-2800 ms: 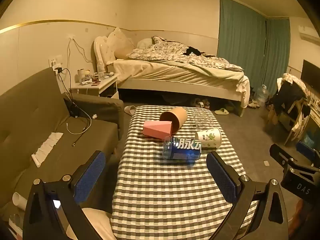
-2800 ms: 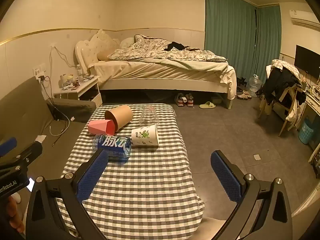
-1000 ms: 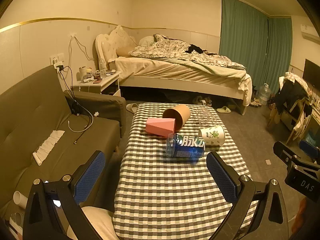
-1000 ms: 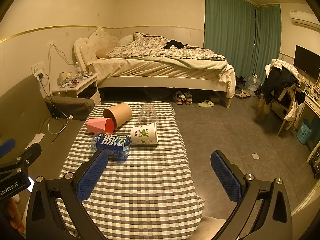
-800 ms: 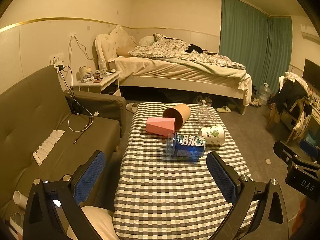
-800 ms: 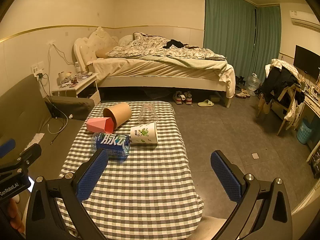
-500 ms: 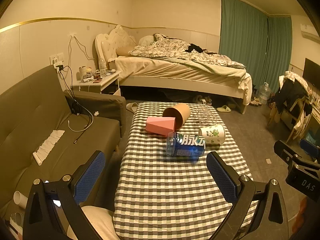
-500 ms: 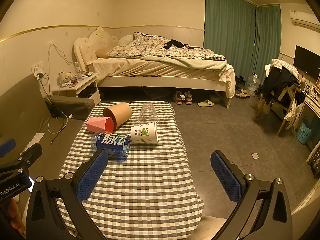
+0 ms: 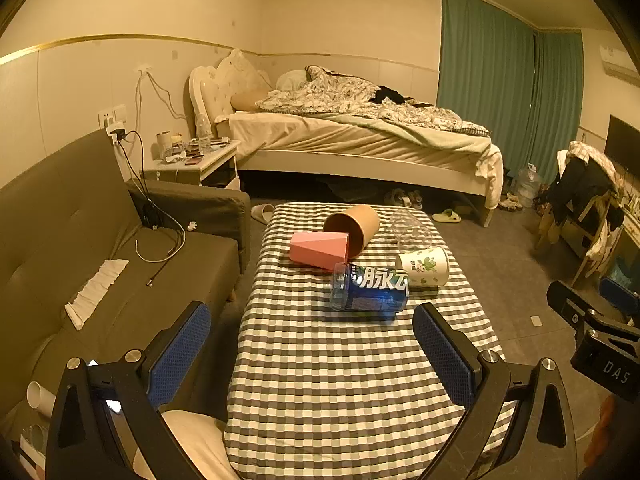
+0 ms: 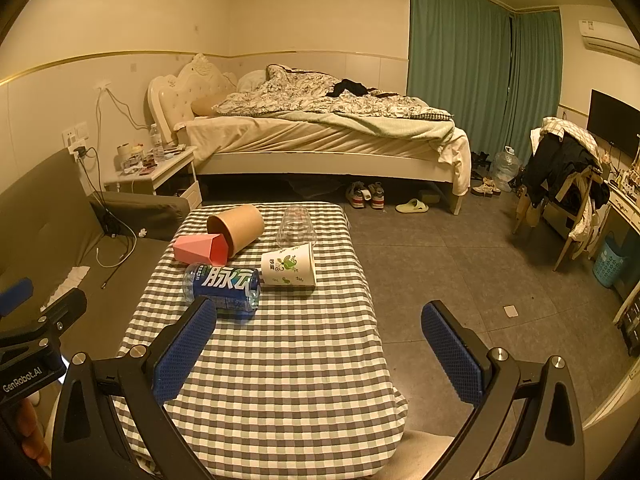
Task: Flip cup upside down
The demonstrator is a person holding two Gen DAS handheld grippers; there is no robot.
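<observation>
Several cups lie on their sides on the checked table (image 9: 340,364) (image 10: 288,360): a brown paper cup (image 9: 354,225) (image 10: 237,226), a pink faceted cup (image 9: 319,243) (image 10: 200,249), a white cup with green print (image 9: 423,266) (image 10: 289,265) and a blue-labelled clear cup (image 9: 369,287) (image 10: 222,282). A clear plastic cup (image 9: 409,229) (image 10: 297,226) sits mouth-down at the far end. My left gripper (image 9: 310,350) is open over the table's near half, well short of the cups. My right gripper (image 10: 316,354) is open too, empty, near the table's right edge.
A grey sofa (image 9: 80,248) with cables and a tissue runs along the table's left side. Beyond the table stand a bed (image 9: 360,136) and a nightstand (image 9: 192,160). Bare floor (image 10: 460,264) lies to the right, with a chair piled with clothes (image 10: 568,176).
Over the last second both views hold nearly still. Since 2.8 s ago both grippers have drifted slightly, shifting the cups a little in frame. No cup has moved.
</observation>
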